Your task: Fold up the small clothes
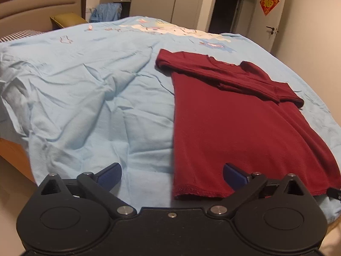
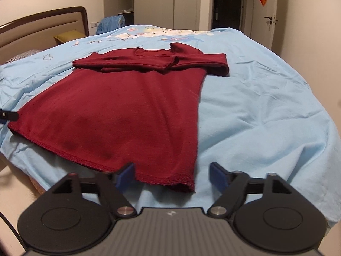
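A dark red long-sleeved shirt (image 1: 238,125) lies flat on the light blue bed sheet (image 1: 89,98), hem toward me, both sleeves folded across the chest. My left gripper (image 1: 171,175) is open and empty just above the hem's left corner. In the right wrist view the same shirt (image 2: 127,111) fills the middle, and my right gripper (image 2: 172,173) is open and empty at the hem's right corner. The tip of the left gripper shows at the left edge of the right wrist view (image 2: 8,115).
The bed has a padded headboard (image 1: 38,6) at the far left and a striped pillow (image 1: 19,35). A blue garment (image 1: 105,11) hangs behind the bed. A door (image 1: 273,17) with a red decoration and a dark doorway (image 1: 227,6) stand at the back.
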`<state>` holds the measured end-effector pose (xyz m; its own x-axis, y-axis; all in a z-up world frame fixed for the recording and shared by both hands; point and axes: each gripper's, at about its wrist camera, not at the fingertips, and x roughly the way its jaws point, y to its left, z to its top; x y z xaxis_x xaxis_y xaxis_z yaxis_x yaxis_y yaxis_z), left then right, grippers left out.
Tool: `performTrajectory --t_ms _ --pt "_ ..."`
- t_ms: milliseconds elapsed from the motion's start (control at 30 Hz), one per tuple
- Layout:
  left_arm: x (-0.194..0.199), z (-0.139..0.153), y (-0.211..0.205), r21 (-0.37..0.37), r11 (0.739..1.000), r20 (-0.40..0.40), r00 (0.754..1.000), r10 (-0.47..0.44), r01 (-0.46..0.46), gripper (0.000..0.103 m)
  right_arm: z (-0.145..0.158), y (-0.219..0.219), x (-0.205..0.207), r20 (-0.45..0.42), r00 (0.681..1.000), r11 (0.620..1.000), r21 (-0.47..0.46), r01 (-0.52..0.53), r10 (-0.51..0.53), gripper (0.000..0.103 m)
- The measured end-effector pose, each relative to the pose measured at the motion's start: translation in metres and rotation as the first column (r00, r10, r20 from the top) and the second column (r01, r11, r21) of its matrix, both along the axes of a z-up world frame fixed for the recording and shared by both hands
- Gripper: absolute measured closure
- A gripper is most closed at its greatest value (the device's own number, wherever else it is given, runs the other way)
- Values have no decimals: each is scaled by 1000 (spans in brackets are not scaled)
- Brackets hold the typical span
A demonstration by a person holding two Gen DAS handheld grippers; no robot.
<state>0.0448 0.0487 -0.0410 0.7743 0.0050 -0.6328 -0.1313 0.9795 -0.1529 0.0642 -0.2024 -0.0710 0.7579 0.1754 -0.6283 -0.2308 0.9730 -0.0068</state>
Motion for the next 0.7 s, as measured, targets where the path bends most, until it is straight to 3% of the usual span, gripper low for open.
performTrajectory --t_ms 133,433,533,700 --pt "2 4 -2 9 1000 7 1000 14 -14 1 -1 11 -1 9 999 997 -66 -37 38 1" --pt "8 7 -14 16 1000 15 1000 -8 8 1 -8 33 -3 35 992 949 -297 -107 123 0" --pt "11 8 -21 31 999 19 999 -33 32 1 -16 43 -2 13 986 910 -387 -147 164 0" --pt "13 8 -32 26 998 19 998 -62 61 1 -37 63 2 28 981 796 -589 -140 193 0"
